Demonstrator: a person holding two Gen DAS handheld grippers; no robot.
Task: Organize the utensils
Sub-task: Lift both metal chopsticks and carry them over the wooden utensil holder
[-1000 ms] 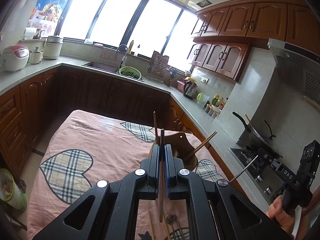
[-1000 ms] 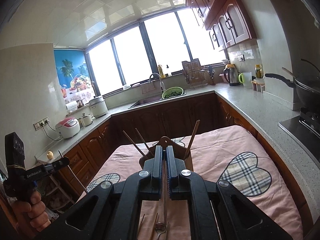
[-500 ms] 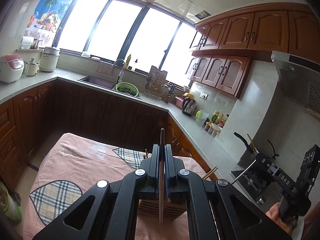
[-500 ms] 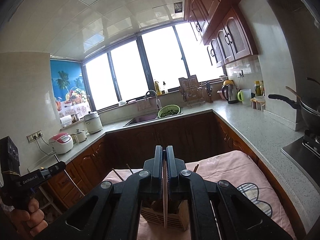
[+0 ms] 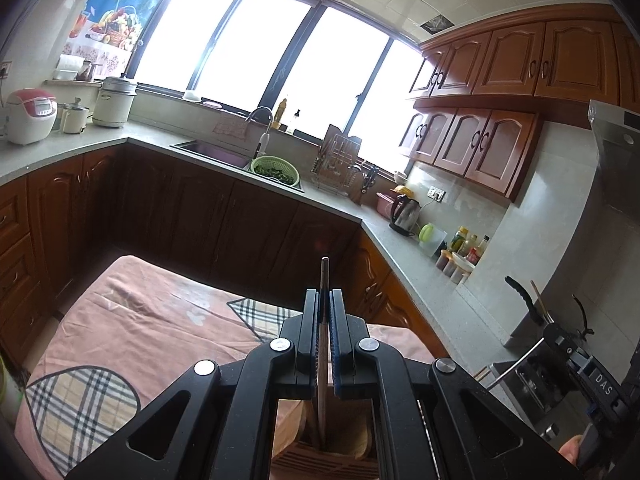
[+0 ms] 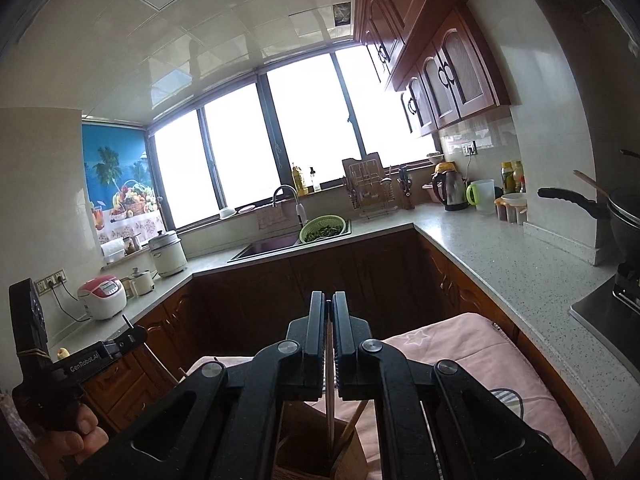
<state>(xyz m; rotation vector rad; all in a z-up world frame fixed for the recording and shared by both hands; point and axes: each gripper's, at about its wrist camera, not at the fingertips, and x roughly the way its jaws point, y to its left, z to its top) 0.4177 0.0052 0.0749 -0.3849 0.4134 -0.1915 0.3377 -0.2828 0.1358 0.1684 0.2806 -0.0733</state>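
Pinching a brown chopstick [image 5: 323,344] upright between left gripper [image 5: 324,300] fingers, pressed tight on its shaft — lower end reaching into the wooden utensil holder [image 5: 320,456] directly below. Clamping a thin pale utensil [image 6: 329,400] in right gripper [image 6: 329,312] fingers likewise, tip inside the same holder, standing on the pink-clothed bench [image 6: 460,344].
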